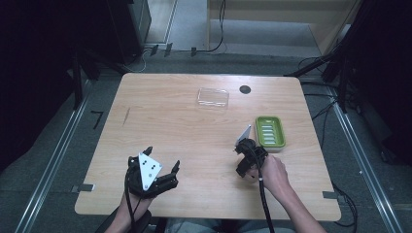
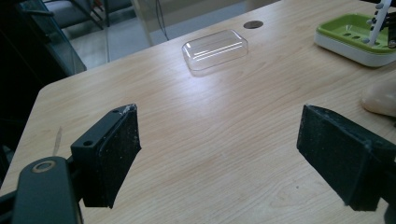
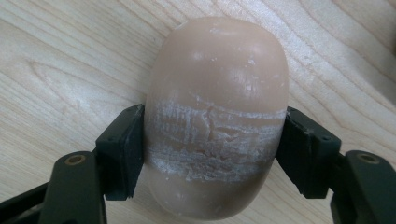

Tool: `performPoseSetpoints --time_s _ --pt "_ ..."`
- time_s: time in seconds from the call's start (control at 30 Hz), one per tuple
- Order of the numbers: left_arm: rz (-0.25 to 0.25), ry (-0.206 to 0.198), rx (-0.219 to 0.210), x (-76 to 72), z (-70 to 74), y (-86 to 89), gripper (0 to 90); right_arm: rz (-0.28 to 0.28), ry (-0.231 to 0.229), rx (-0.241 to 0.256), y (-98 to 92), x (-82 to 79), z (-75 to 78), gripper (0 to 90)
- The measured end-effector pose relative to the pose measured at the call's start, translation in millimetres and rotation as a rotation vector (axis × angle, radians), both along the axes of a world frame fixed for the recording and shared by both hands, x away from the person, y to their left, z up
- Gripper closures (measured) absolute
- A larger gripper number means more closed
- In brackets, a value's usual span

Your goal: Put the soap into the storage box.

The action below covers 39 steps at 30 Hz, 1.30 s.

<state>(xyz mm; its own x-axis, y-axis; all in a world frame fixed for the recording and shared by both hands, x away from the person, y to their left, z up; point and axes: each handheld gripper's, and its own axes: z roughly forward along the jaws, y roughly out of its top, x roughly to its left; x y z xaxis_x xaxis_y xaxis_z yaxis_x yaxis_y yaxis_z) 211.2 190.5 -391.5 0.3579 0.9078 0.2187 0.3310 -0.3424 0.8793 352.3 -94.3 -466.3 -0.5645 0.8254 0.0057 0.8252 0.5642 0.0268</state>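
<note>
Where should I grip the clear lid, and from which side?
Take the clear lid across its short width, on the two long walls near mid-length, coming from above. It lies flat on the table with nothing close by, and its low rounded shape gives little to hold from the side. The left gripper is open and facing it.

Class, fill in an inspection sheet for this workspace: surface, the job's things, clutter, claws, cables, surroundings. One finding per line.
Surface: light wooden table, bare across the middle, dark round hole near the far edge.
Job's things: tan soap bar lying on the table, scuffed white where it is gripped; green soap dish beside it; clear plastic lid lying apart at the far side.
Clutter: nothing seen.
Claws: right claw shut on the soap bar, a jaw on each side; left claw open, holding nothing, over the near left of the table.
Cables: black cable trailing from the right claw; more cables on the floor beyond the table.
Surroundings: grey floor, metal rails on both sides, dark stands.
</note>
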Motion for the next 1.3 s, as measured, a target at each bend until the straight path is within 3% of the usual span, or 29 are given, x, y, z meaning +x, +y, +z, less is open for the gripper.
performPoseSetpoints --time_s 0.67,0.97,1.3 --pt "-0.015 0.004 0.005 0.8 -0.5 -1.4 14.0 0.031 -0.004 0.014 -3.6 -1.2 1.0 33.0" --pt "-0.037 0.009 0.023 0.8 -1.0 -2.7 14.0 0.034 -0.011 0.018 -9.8 -2.9 10.3 33.1" --pt "-0.02 0.008 0.023 0.9 -0.6 -2.0 14.0 0.021 -0.002 0.017 -19.0 -3.7 15.7 33.1"
